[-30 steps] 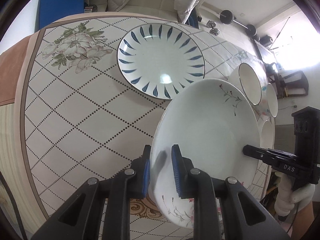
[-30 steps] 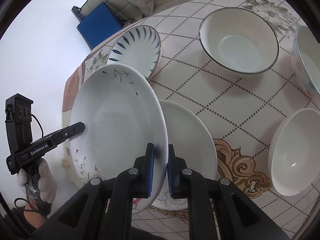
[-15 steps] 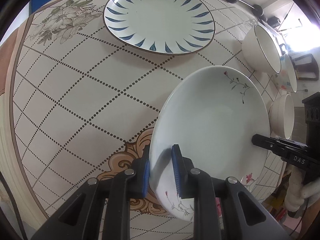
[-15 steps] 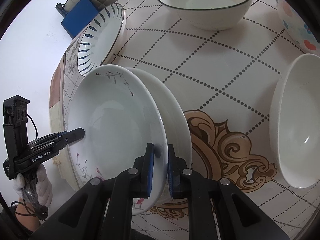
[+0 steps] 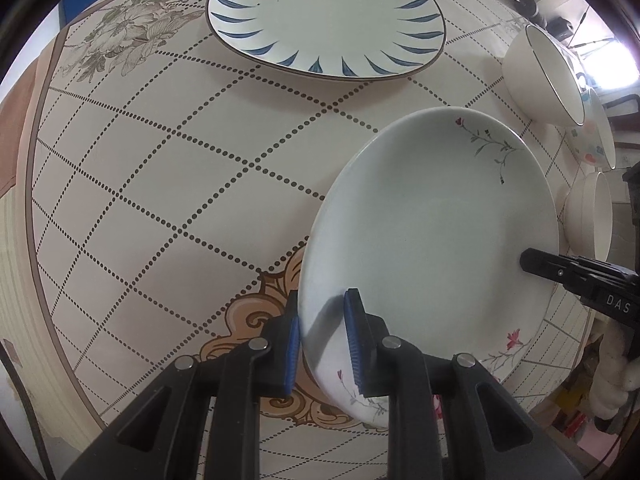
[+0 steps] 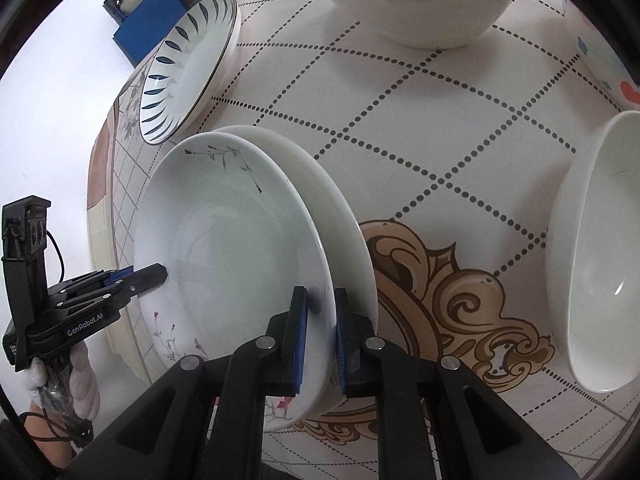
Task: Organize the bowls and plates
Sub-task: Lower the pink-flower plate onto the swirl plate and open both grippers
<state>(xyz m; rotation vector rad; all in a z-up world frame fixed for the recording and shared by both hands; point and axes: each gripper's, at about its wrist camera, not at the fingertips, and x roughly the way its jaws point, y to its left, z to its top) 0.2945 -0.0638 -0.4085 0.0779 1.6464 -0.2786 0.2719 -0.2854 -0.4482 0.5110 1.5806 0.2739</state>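
Both the left gripper (image 5: 322, 314) and right gripper (image 6: 320, 308) pinch opposite rims of a floral plate (image 6: 236, 240), just above a plain white plate (image 6: 340, 216)

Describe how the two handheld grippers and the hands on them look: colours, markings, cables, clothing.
Both grippers, left and right, are black with blue ribbed pads and silver pivot bolts. One side reads "GenRobot.AI", another "DAS". A black cable loops from the left one. White gloves cover the hands.
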